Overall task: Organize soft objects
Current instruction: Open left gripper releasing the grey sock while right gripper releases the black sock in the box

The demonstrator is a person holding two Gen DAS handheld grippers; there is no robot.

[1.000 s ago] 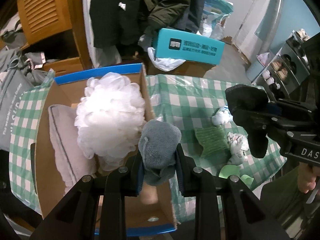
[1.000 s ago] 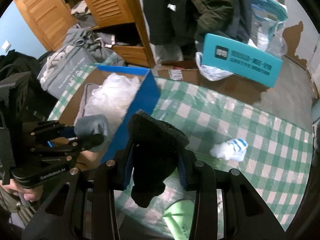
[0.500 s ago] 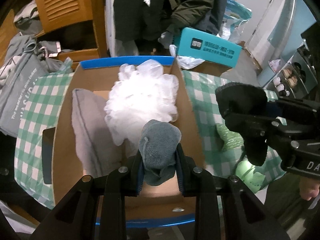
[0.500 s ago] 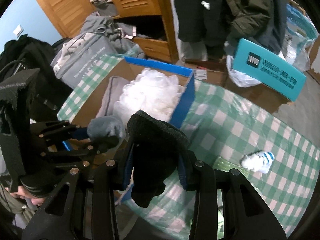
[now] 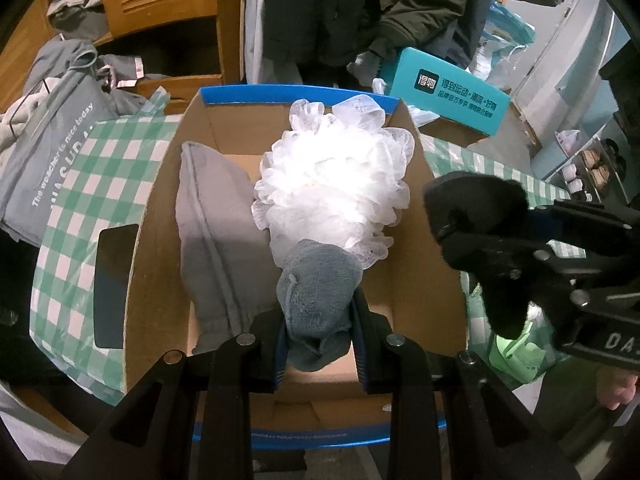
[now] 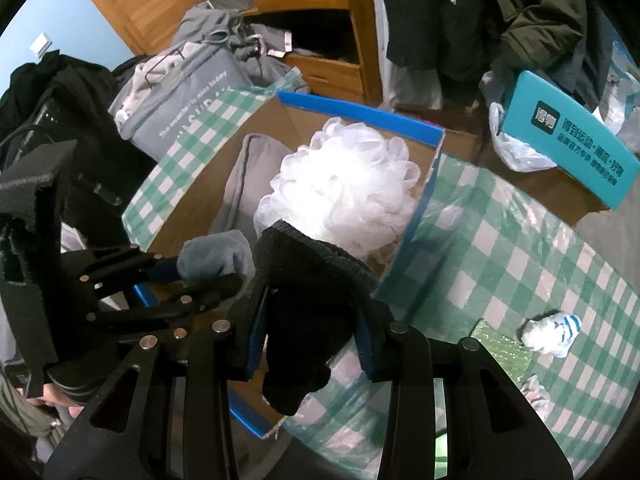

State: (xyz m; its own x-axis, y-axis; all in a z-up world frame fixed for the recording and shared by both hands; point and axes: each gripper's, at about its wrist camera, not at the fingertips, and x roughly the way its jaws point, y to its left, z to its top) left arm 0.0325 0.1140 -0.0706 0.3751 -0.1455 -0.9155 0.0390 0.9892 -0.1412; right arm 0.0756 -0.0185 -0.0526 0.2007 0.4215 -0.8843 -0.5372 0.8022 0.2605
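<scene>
**Two rolled socks held at the box**

The left gripper (image 5: 320,322) pinches a grey sock (image 5: 318,300) above the cardboard box (image 5: 156,264), at 6 o'clock of the white bath pouf (image 5: 332,188). The right gripper (image 6: 310,328) pinches a black sock (image 6: 308,308) over the box's 3 o'clock wall. A grey cloth (image 5: 216,240) lies inside, at the pouf's 9 o'clock.

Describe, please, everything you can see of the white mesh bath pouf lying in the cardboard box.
The white mesh bath pouf is a fluffy, translucent ball of gathered netting ruffles, brightly lit. It lies inside the open brown cardboard box with blue edges, toward the far right corner, its top rising about level with the rim. The folded grey cloth lies against its left side. Neither gripper touches it.
</scene>
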